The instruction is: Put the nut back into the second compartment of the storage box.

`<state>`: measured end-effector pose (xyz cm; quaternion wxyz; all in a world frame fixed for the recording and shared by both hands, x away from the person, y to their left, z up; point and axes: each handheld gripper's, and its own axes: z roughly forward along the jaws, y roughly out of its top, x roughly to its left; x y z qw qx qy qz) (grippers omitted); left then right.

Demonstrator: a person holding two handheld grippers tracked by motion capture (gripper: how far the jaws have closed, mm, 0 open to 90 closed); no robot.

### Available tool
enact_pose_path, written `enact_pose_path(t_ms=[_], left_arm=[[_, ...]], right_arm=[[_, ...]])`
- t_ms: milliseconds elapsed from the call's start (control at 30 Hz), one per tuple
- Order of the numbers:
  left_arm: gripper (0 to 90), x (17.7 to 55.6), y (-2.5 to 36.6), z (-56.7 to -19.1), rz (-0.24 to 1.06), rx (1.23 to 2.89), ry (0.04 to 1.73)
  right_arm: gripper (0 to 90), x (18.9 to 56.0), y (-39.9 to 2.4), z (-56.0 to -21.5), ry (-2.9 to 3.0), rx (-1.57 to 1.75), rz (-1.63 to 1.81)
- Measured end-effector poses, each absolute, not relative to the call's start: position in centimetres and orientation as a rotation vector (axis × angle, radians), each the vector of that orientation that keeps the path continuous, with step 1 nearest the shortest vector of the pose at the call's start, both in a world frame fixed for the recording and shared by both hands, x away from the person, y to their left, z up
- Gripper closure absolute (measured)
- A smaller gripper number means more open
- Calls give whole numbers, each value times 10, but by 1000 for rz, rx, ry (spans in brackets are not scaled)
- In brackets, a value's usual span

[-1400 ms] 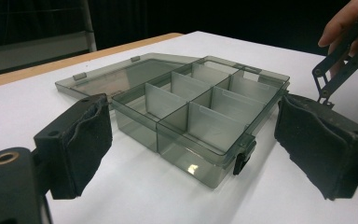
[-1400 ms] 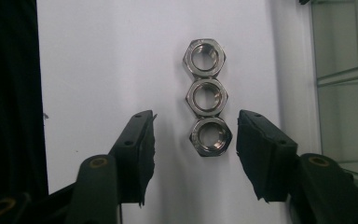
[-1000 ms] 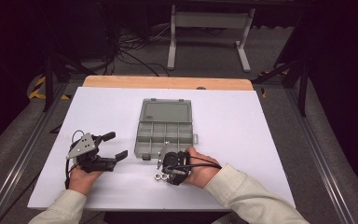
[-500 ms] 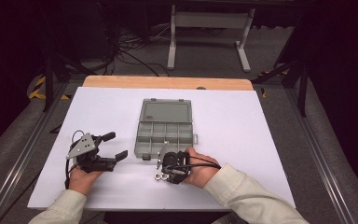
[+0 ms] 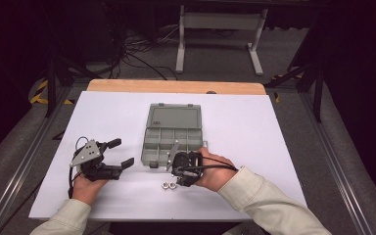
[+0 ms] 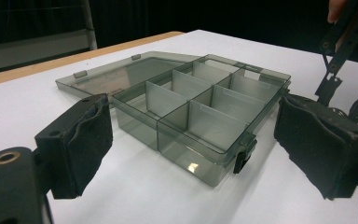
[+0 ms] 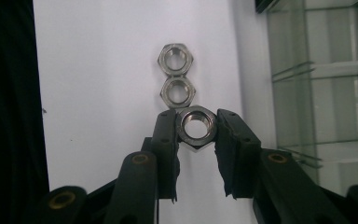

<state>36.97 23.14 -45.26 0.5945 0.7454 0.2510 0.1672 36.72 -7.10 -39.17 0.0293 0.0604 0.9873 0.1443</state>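
A clear grey compartment box (image 5: 169,142) lies open in the middle of the white table, its lid (image 5: 172,117) folded flat behind it. In the right gripper view my right gripper (image 7: 196,128) has its pads pressed on a steel hex nut (image 7: 196,124); the jaws have just been closing on it. Two more nuts (image 7: 177,90) lie in a row just past it, touching. In the high view these nuts (image 5: 169,185) lie in front of the box, by my right gripper (image 5: 177,181). My left gripper (image 5: 122,152) stands open left of the box (image 6: 200,107), with nothing between its fingers.
The box's wall (image 7: 326,93) runs along the right of the right gripper view. The table's wooden far edge (image 5: 176,86) lies beyond the lid. Dark floor with cables and a metal stand (image 5: 220,29) lies behind the table.
None of note in the high view: both hands and the box stay where they were.
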Motion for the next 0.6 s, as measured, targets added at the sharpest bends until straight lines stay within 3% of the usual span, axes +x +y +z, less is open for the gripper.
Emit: enact_pose_path(t_ms=[600], left_arm=[[124,370,229,-454,378,1736,580]], right_arm=[[699,396,-65,-363,3002,197,546]])
